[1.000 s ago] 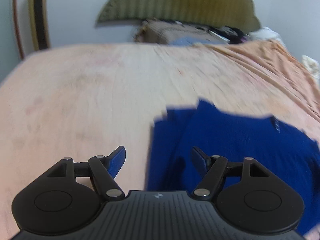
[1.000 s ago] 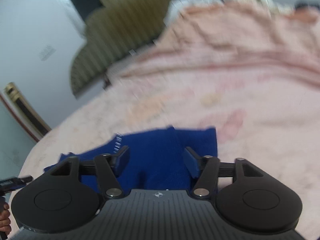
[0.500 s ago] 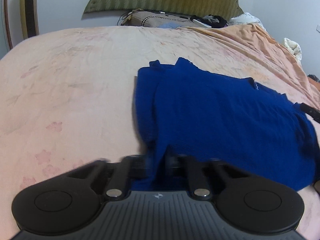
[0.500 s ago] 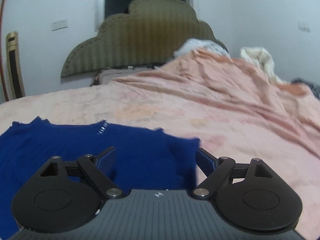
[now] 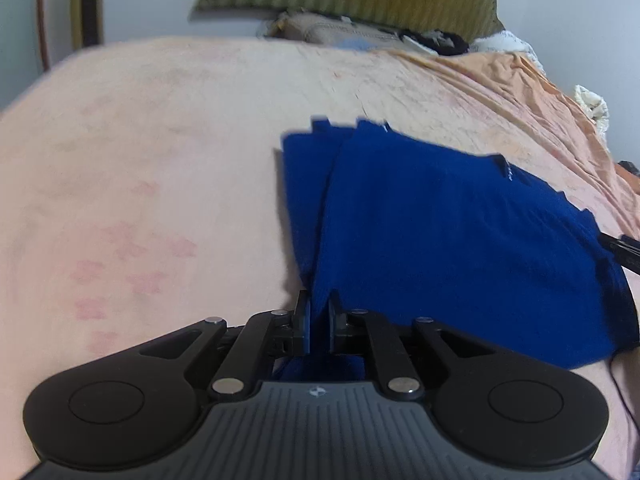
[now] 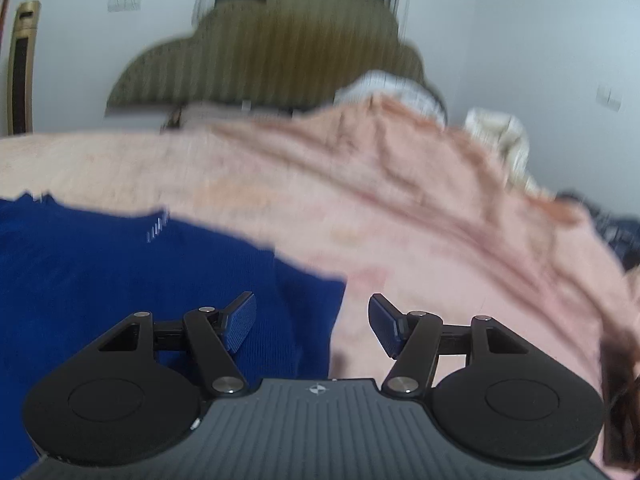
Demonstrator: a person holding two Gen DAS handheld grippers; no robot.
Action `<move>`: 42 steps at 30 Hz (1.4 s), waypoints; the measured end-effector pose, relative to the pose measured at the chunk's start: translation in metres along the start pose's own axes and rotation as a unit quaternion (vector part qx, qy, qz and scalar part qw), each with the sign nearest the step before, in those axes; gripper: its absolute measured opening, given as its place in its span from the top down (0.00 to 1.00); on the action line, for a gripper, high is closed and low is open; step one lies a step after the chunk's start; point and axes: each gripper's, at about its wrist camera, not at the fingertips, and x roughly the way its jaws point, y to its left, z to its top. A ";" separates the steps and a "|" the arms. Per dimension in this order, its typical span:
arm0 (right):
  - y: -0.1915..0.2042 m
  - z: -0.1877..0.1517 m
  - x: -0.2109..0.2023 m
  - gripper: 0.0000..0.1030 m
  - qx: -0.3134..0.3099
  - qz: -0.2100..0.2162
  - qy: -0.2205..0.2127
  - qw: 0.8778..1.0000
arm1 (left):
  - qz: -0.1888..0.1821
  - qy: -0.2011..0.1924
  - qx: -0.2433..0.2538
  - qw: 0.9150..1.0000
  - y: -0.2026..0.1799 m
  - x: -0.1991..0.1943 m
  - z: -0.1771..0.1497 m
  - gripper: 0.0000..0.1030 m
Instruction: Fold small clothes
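Note:
A dark blue knitted garment [image 5: 440,232] lies on the pink bedspread [image 5: 140,160], partly folded along its left side. My left gripper [image 5: 319,330] is shut on the garment's near left corner, with blue cloth pinched between its pads. In the right wrist view the same garment [image 6: 120,280] fills the lower left. My right gripper [image 6: 312,326] hovers over its right edge with the jaws closing; the cloth's corner lies below the gap and the pads do not press on it. The right gripper's black tip [image 5: 624,250] shows at the left view's right edge.
An olive padded headboard [image 6: 272,48] stands at the far end of the bed, with pillows and loose items [image 5: 360,32] below it. The bedspread bunches into ridges [image 6: 460,200] on the right. A gold-framed upright object [image 6: 22,68] leans on the wall at left.
My left gripper went from open to shut on the garment's corner and has pulled it nearer. My right gripper rolled level, widened, then narrowed over the garment's right edge.

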 end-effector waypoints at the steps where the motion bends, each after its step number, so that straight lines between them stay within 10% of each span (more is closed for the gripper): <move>1: 0.002 -0.002 -0.002 0.36 -0.005 0.002 0.005 1.000 | 0.017 -0.012 0.006 1.000 -0.001 -0.007 0.000 0.87; 5: 0.020 0.000 -0.049 0.24 -0.034 -0.002 -0.054 0.998 | 0.053 -0.042 0.035 0.997 -0.014 -0.014 0.015 0.62; 8: 0.045 0.001 -0.072 0.11 -0.050 0.086 -0.061 0.993 | 0.073 -0.027 0.054 0.995 -0.025 0.006 0.021 0.34; 14: 0.079 -0.019 -0.056 0.11 -0.098 0.091 0.048 0.990 | 0.135 -0.028 0.074 0.988 -0.041 0.007 0.007 0.35; 23: 0.068 -0.012 -0.102 0.00 0.032 0.146 0.036 0.988 | 0.148 -0.040 0.063 0.986 -0.084 -0.009 -0.006 0.33; 42: 0.082 -0.042 -0.119 0.00 0.014 0.140 0.047 0.989 | 0.129 -0.022 0.063 0.989 -0.114 -0.016 -0.041 0.28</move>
